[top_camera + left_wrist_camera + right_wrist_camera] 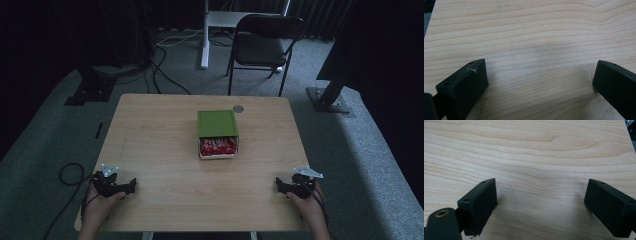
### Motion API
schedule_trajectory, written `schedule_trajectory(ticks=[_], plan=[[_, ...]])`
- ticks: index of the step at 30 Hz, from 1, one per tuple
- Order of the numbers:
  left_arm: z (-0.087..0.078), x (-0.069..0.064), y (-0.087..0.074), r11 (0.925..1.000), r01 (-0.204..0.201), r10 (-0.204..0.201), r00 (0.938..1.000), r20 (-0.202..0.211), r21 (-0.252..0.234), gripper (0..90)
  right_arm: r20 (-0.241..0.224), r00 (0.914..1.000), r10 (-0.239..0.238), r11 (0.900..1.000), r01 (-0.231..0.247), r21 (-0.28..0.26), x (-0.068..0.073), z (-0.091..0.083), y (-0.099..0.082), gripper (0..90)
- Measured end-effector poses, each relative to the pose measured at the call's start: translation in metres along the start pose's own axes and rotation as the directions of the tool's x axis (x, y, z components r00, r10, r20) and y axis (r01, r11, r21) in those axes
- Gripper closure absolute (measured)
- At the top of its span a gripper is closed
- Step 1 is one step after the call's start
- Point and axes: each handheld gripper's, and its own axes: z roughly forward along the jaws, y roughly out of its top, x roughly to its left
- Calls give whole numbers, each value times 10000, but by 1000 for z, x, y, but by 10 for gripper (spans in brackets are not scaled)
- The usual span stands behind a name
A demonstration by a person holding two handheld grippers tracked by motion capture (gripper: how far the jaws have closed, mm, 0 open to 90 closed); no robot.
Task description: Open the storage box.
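Green-lidded small box (217,124), its lid slid back so the red packets (217,146) inside show at the near end, sits at the middle of my pale wooden bench (160,150), well apart from both hands. My left gripper (116,186) rests at the near left corner, jaws spread wide over bare wood, holding nothing. My right gripper (292,186) rests at the near right corner, equally wide and empty. A small grey disc (238,108) lies just beyond the box.

This looks like a lab or test studio. A bare wooden table (150,150) stands on grey carpet (380,165), ringed by black curtains (45,40), loose cables (165,75), stand bases (330,100) and one folding chair (262,45).
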Motion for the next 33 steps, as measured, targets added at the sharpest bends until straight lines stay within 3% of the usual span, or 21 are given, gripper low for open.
schedule_trajectory(ticks=[9, 11, 12, 14, 17, 18, 22, 24, 25, 27, 28, 29, 31, 33], plan=[[0, -2, 0, 9999, -119, 119, 9999, 100, -16, 6, 0, 10000, -2, 10000, 2, -1, 0, 0, 0, 105], [0, -4, 0, 9995, -320, 321, 9994, 155, -37, 6, 2, 10000, -4, 10000, 4, 0, 0, 0, 0, 106], [-1, -7, 0, 9975, -689, 690, 9976, 92, -125, 6, 5, 10000, 2, 10000, -2, -2, 0, 0, 0, 105], [-2, -9, 1, 9966, -802, 803, 9968, 53, -165, 6, 14, 10000, 10, 10000, -10, 2, 0, 0, 0, 106], [-3, -14, 4, 9966, -714, 733, 9963, 441, -419, 16, 22, 10000, 20, 10000, -20, 0, 0, 0, 0, 106], [-4, -17, 5, 9957, -817, 842, 9947, 582, -446, 15, 27, 10000, 24, 10000, -24, 1, 0, 0, 0, 106], [-4, -29, 10, 9882, -1449, 1473, 9879, 496, -491, 15, 32, 10000, 43, 10000, -43, 4, 0, 0, 1, 106], [-4, -32, 10, 9865, -1558, 1583, 9861, 510, -505, 16, 34, 10000, 45, 10000, -45, 7, 0, 1, 1, 105], [-3, -37, 11, 9825, -1797, 1823, 9818, 541, -501, 15, 35, 10000, 51, 10000, -51, 8, 0, 1, 1, 105], [-3, -40, 12, 9796, -1922, 1953, 9793, 534, -583, 15, 37, 10000, 51, 10000, -51, 6, 0, 1, 1, 105], [-2, -44, 13, 9741, -2174, 2208, 9738, 541, -626, 15, 38, 10000, 54, 10000, -54, 8, 0, 1, 1, 106], [-2, -44, 13, 9741, -2174, 2208, 9738, 541, -626, 15, 38, 10000, 54, 10000, -54, 8, 0, 1, 1, 106], [-1, -50, 14, 9662, -2492, 2523, 9666, 440, -668, 15, 37, 10000, 53, 10000, -53, 6, 0, 1, 1, 105], [0, -54, 16, 9643, -2562, 2597, 9644, 501, -671, 15, 37, 10000, 51, 10000, -51, 7, 0, 1, 1, 105]])
